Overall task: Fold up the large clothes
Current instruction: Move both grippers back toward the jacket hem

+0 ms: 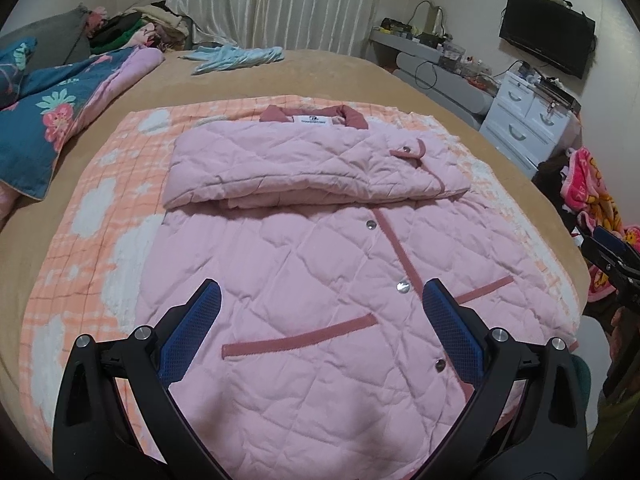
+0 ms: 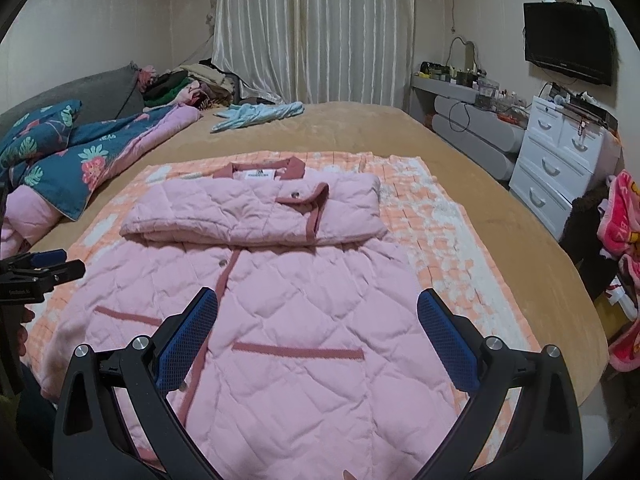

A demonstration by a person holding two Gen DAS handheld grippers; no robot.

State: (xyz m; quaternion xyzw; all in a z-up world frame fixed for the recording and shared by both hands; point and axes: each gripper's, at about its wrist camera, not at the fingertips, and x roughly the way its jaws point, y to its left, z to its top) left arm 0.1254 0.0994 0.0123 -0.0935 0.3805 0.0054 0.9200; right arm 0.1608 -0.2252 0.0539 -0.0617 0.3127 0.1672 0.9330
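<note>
A pink quilted jacket (image 1: pixel 304 264) with darker pink trim and snap buttons lies face up on an orange-and-white blanket (image 1: pixel 96 216) on the bed. Both sleeves are folded across its chest as a thick band (image 1: pixel 296 168) below the collar. It also shows in the right wrist view (image 2: pixel 304 304). My left gripper (image 1: pixel 320 296) is open and empty, hovering above the lower front of the jacket. My right gripper (image 2: pixel 318 300) is open and empty above the jacket's lower right part. Each gripper shows at the edge of the other's view.
The tan bed (image 1: pixel 340 76) holds a blue floral quilt (image 1: pixel 52 112) at the left, a light blue cloth (image 1: pixel 236 56) at the far side and a clothes pile (image 1: pixel 136 28) at the back left. A white drawer unit (image 2: pixel 560 160), a shelf and a wall TV (image 2: pixel 568 40) stand right.
</note>
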